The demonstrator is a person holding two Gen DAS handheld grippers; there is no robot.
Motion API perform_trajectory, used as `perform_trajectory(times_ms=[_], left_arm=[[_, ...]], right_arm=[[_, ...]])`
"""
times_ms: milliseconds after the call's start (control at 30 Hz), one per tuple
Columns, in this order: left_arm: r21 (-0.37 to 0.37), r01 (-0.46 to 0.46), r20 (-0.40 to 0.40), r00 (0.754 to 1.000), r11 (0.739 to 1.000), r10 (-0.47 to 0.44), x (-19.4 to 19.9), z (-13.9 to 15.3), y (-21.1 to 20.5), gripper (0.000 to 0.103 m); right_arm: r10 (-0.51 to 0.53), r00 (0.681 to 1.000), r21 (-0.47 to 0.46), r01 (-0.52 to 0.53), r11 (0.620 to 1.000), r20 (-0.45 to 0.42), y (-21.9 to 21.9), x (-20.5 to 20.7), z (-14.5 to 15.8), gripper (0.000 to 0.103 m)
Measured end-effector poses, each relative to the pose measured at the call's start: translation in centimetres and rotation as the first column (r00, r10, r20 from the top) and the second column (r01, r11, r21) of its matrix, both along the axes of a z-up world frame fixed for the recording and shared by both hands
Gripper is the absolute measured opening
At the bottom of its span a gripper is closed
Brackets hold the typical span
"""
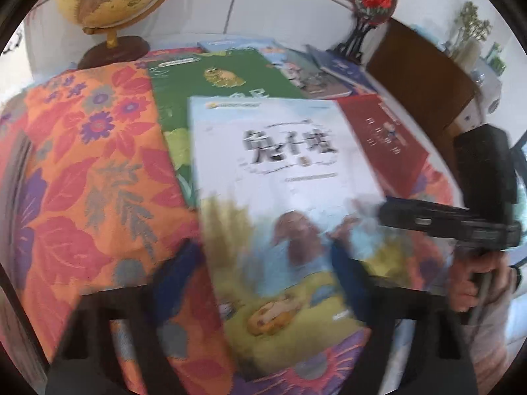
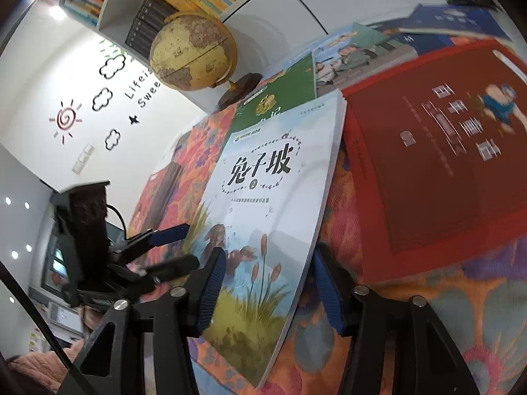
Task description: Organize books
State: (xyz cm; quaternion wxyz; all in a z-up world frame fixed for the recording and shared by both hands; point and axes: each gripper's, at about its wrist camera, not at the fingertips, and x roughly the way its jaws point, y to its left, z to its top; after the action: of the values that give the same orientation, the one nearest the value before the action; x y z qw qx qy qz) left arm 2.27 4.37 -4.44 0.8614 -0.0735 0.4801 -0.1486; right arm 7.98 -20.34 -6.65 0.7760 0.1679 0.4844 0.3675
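My right hand-held gripper (image 2: pixel 268 283) has its blue pads on either side of the near end of the white rabbit book (image 2: pixel 263 204), pinching it, so the book stands tilted above the flowered cloth on the surface (image 2: pixel 411 302), between the green book (image 2: pixel 280 98) and the red book (image 2: pixel 444 151). My left hand-held gripper (image 1: pixel 260 283) sits half spread around the same book's lower edge; through the blur I cannot tell whether its pads press on it. A globe (image 2: pixel 192 52) stands behind the books.
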Motion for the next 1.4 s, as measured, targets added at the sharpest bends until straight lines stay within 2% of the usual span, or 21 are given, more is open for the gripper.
perform_trajectory(times_ms=[33,67,100,133,267,300,367,400,567,700,733,833,967,1133,1400], left_arm=[[0.023,-0.010,0.006,1.000,1.000,0.010,0.0,0.0,0.0,0.059],[0.045,-0.016,0.012,1.000,0.999,0.016,-0.1,-0.1,0.0,0.057],[0.051,-0.022,0.016,1.000,0.998,0.021,-0.2,0.0,0.1,0.047],[0.036,-0.027,0.017,1.000,0.999,0.026,-0.3,0.1,0.4,0.045],[-0.089,-0.028,0.025,0.999,0.996,0.030,-0.1,0.7,1.9,0.045],[-0.119,-0.028,0.013,0.999,0.993,0.030,0.1,0.6,2.3,0.045],[-0.183,-0.053,-0.062,0.997,0.982,0.042,1.2,-0.7,3.3,0.044],[-0.255,-0.060,-0.072,0.996,0.965,0.043,1.6,-1.2,4.0,0.044],[-0.335,-0.105,-0.114,0.991,0.936,0.070,2.2,-1.5,4.9,0.044],[-0.282,-0.104,-0.097,0.992,0.954,0.079,1.2,-0.9,4.1,0.044],[-0.232,-0.095,-0.077,0.994,0.968,0.079,0.7,-0.5,3.5,0.044],[-0.137,-0.073,-0.013,0.997,0.988,0.072,-0.2,1.0,3.0,0.044],[-0.102,-0.033,0.043,0.998,0.994,0.038,-1.0,2.8,2.6,0.044],[-0.086,-0.023,0.093,0.995,0.996,0.031,-1.8,4.3,3.2,0.044],[-0.052,-0.048,0.116,0.992,0.997,0.054,-2.3,5.5,3.9,0.044]], right_arm=[[-0.016,1.000,-0.028,0.017,0.999,0.017,0.2,0.3,-0.1,0.025],[-0.024,1.000,-0.019,0.025,1.000,0.017,0.1,0.5,-0.2,0.022],[-0.026,1.000,-0.004,0.026,1.000,0.007,0.0,0.6,-0.2,0.021],[-0.025,1.000,0.001,0.025,1.000,0.008,-0.2,0.5,-0.2,0.019],[-0.007,0.997,-0.061,0.011,0.998,0.080,0.4,-0.5,0.5,0.018],[-0.007,0.997,-0.068,0.013,0.998,0.083,0.4,-0.5,0.4,0.018],[-0.016,0.998,-0.053,0.019,0.998,0.060,0.2,-0.1,0.1,0.019],[-0.021,0.999,-0.038,0.022,0.999,0.049,0.1,0.0,-0.1,0.018],[-0.041,0.998,-0.028,0.042,0.999,0.046,0.2,0.2,-0.3,0.018],[-0.042,0.996,-0.042,0.045,0.998,0.076,0.4,-0.4,0.0,0.019],[-0.033,0.996,-0.047,0.037,0.998,0.089,0.7,-0.6,0.2,0.019],[0.018,0.991,-0.019,-0.015,1.000,0.133,1.4,-1.6,1.1,0.015],[0.065,0.971,-0.071,-0.050,0.996,0.229,2.8,-3.2,2.4,0.014],[0.076,0.948,-0.083,-0.053,0.995,0.310,3.2,-4.4,3.7,0.014],[0.062,0.947,-0.073,-0.041,0.997,0.315,4.3,-4.7,4.9,0.014]])
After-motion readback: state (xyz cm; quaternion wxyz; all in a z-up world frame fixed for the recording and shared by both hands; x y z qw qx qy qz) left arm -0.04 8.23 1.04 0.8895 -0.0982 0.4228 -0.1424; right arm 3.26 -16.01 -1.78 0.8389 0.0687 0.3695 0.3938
